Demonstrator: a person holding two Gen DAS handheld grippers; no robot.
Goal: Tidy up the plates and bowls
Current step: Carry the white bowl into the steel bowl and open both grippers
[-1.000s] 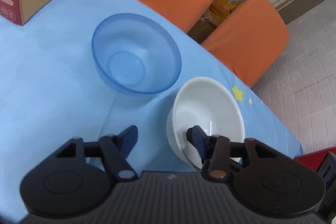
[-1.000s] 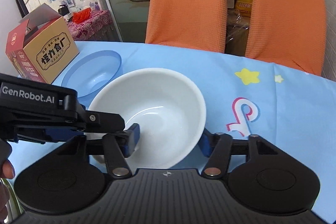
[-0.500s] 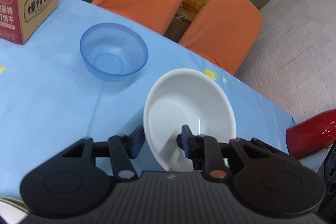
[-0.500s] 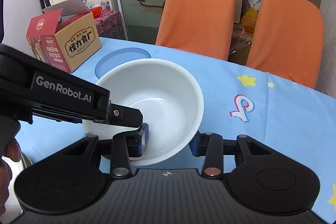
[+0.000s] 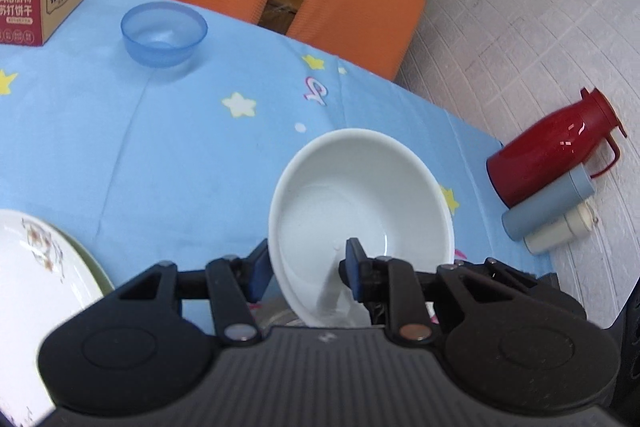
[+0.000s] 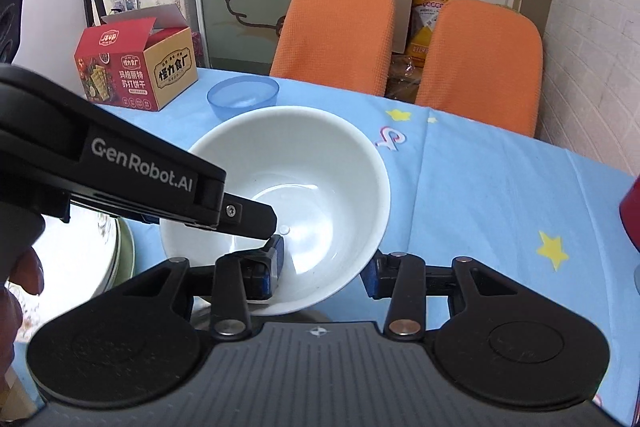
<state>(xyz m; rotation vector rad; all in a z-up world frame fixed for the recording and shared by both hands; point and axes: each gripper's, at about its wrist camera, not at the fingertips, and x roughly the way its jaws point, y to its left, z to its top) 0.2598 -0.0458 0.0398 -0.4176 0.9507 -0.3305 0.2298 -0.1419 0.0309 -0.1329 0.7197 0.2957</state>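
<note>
A white bowl (image 5: 360, 195) hangs tilted above the blue tablecloth, held by both grippers. My left gripper (image 5: 306, 259) is shut on its near rim, one finger inside and one outside. In the right wrist view it reaches in from the left as a black arm onto the white bowl (image 6: 304, 179). My right gripper (image 6: 324, 267) straddles the near right wall, its jaws opening slightly while both pads still touch it. A small clear blue bowl (image 5: 164, 35) (image 6: 243, 99) stands far back. A white floral plate (image 5: 32, 267) lies on a green plate (image 5: 96, 271) at the near left.
A red and tan biscuit box (image 5: 40, 3) (image 6: 136, 67) stands at the back left. Two orange chairs (image 6: 332, 31) are behind the table. A red thermos (image 5: 556, 151) and a grey-blue flask (image 5: 548, 203) stand on the floor right of the table edge. A person's hand (image 6: 20, 279) holds the left gripper.
Both grippers closed on the white bowl, lifted it and drew it toward the near side. The blue bowl and box now look farther off. The plates have come into the left wrist view.
</note>
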